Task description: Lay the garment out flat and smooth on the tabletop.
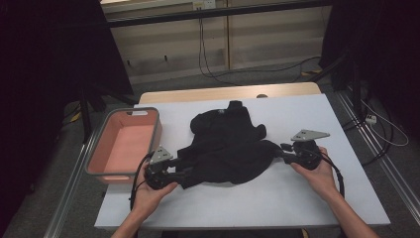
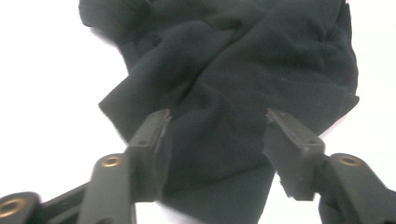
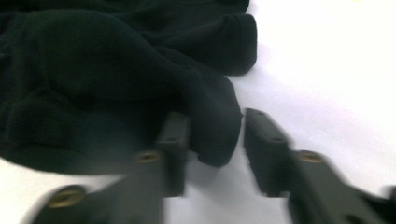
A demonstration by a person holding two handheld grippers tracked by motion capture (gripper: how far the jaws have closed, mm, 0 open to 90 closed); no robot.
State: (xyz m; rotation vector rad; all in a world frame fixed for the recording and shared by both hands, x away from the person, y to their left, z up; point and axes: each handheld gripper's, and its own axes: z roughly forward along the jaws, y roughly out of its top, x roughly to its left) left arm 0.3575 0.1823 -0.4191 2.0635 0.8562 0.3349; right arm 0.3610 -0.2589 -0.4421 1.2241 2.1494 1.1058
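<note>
Black garment (image 1: 228, 146) is straddled by left tongs (image 2: 215, 135) and right tongs (image 3: 215, 140), both released, pads not pressing.

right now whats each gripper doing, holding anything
left gripper: open, fingers apart around a fold of the black garment, not pressing on it.
right gripper: open, a garment edge between its fingers, not clamped.
</note>
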